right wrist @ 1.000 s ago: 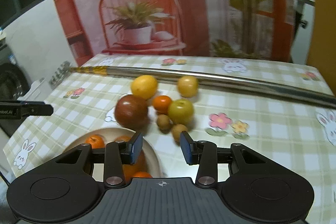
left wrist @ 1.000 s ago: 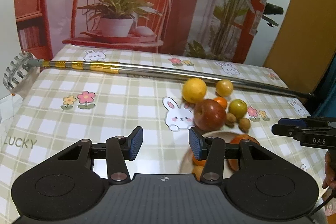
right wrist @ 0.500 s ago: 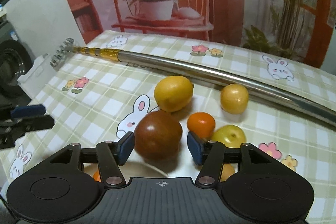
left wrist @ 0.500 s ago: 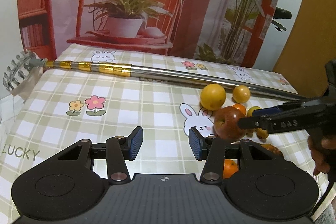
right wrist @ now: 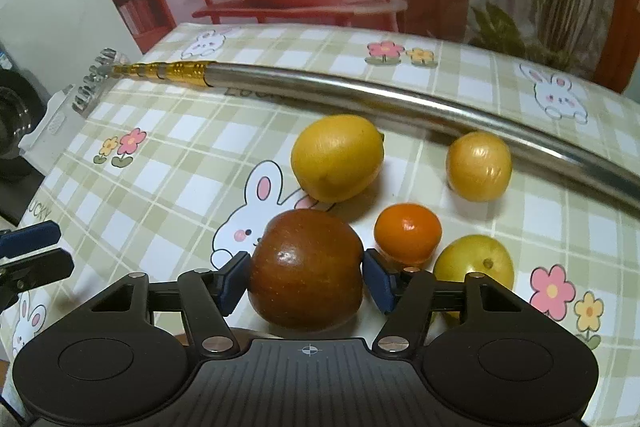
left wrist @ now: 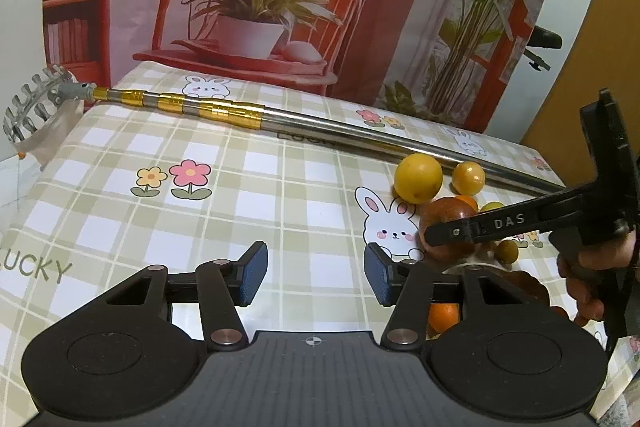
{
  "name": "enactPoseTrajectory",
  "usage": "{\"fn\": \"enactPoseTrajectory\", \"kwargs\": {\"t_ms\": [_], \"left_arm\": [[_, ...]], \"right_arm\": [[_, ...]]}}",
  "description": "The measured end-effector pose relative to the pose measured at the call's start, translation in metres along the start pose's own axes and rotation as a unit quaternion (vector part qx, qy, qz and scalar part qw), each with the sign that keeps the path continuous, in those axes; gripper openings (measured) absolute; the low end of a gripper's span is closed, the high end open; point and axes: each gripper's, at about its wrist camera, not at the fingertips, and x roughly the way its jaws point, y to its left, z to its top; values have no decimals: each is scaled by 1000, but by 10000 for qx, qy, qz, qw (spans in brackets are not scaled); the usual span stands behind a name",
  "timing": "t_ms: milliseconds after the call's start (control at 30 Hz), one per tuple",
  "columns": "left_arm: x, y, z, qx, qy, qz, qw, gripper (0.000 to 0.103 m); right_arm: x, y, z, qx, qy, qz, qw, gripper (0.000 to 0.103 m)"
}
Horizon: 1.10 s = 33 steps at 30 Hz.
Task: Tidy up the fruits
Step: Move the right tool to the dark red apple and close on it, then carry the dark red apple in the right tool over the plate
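Note:
A dark red apple rests on the checked tablecloth, and my right gripper stands open astride it, a blue pad close against each side. Beyond the apple lie a large yellow lemon, a small yellow fruit, a tangerine and a yellow-green fruit. In the left wrist view my left gripper hangs open over bare cloth with nothing between its fingers. To its right the right gripper reaches over the apple. A white plate with oranges shows behind the left gripper's right finger.
A long steel telescopic pole with gold bands and a comb-like head lies across the back of the table. A person's hand holds the right gripper. Two small brown fruits sit near the plate. The table edge drops off on the left.
My right gripper has advanced and lowered until its fingers straddle the red apple. The left gripper has drifted left, away from the plate, and stayed open.

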Motion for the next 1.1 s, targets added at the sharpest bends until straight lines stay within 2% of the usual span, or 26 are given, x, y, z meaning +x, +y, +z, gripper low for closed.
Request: {"fn": "enactPoseTrajectory", "kwargs": {"t_ms": [233,467,567,800,1100], "left_arm": [[-7,-6,-2,62,-58,-124,9999,62],[-19,-10,-9,-47,-66,-263,9996,63],[-24,-13,-16,-97,-20,-339,9994,65],[-40,-12,-31,-196,71,-185,9996,68],[-69,-18,-47,-166,25,-147,9998,69]], "right_arm": [[-10,1,-6,34,-174,-26,9998,56],[-54,5,-21,121,-596,254,9978,56],[-74,14,-38,69,-719,415,9965,56],[-105,43,-88,-354,-846,342,9952,56],[-123,62,-141,-463,-646,529,9954,56]]}}
